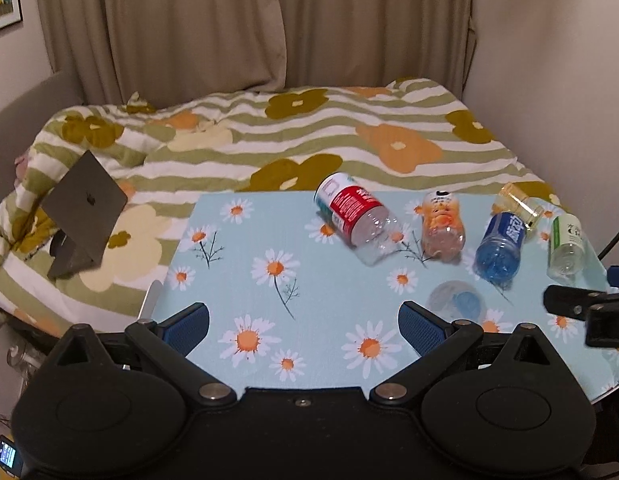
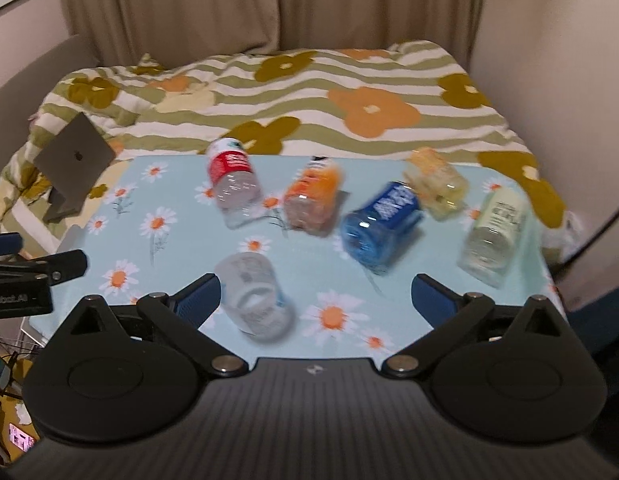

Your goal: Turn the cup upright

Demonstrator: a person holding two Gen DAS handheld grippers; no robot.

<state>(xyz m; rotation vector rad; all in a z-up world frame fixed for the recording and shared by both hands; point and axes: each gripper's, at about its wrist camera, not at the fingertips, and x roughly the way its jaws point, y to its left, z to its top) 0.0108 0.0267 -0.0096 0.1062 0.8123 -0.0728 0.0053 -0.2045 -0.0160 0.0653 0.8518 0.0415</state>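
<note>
Both grippers are spread wide and carry nothing: my left gripper (image 1: 303, 322) hangs over the near edge of the daisy-print table (image 1: 229, 280), and my right gripper (image 2: 315, 300) hangs over the same edge further right, its picture smeared by motion blur. The thing I take for the cup (image 2: 255, 296) lies on its side on the cloth, just beyond the right gripper's left finger (image 2: 201, 296); from the left wrist view it shows as a pale, see-through shape (image 1: 455, 300) with a blue patch, just past the left gripper's right finger (image 1: 419, 320). It looks like thin clear plastic with printing on the wall, so I judge it very light, somewhat springy, and smooth enough to slip or roll away if nudged. Its open mouth seems to face me and slightly right, though the blur keeps me from being sure. Further back lie a red-labelled bottle (image 2: 231, 180), an orange one (image 2: 313, 196), a blue one (image 2: 379, 224), a yellowish one (image 2: 437, 184) and a green-labelled one (image 2: 493, 232), all on their sides and apart from the cup. I would take hold across the middle of the wall, pads on opposite sides, with only a light squeeze, since a thin wall may buckle or pop out. The right gripper looks nearer to it and better placed.
</note>
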